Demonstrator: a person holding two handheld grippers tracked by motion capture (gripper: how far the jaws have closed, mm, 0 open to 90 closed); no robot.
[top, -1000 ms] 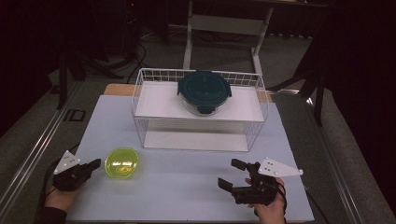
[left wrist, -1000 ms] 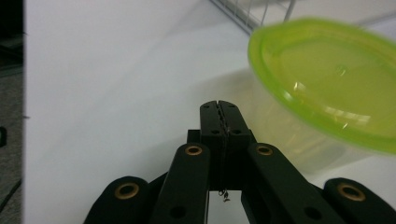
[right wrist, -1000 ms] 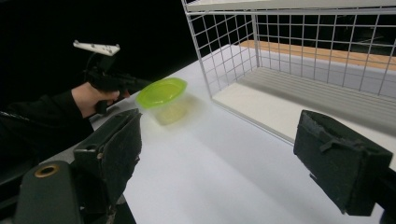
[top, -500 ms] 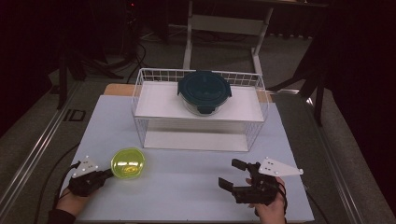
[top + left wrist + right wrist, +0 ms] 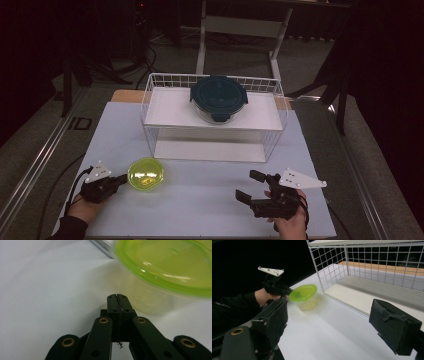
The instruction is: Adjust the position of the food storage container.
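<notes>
Left gripper view crops the tub (image 5: 172, 270) at the top and right edges, so just part of its green lid and cloudy wall shows, blurred from closeness. What the tub holds cannot be made out. In the high view the room behind the surface (image 5: 210, 195) is dark, with cables and a stand's legs faintly visible on the floor. The surface is white and carries a wire rack (image 5: 215, 117) at its far half, with a dark-lidded container (image 5: 218, 98) on the rack's upper shelf. The tub stands on the surface near the front left, before the rack. The left gripper (image 5: 120, 179) lies low, its fingers pressed together, empty, tips just beside the tub's wall. The right gripper (image 5: 251, 186) rests at the front right, fingers spread wide, empty, well apart from the tub.
</notes>
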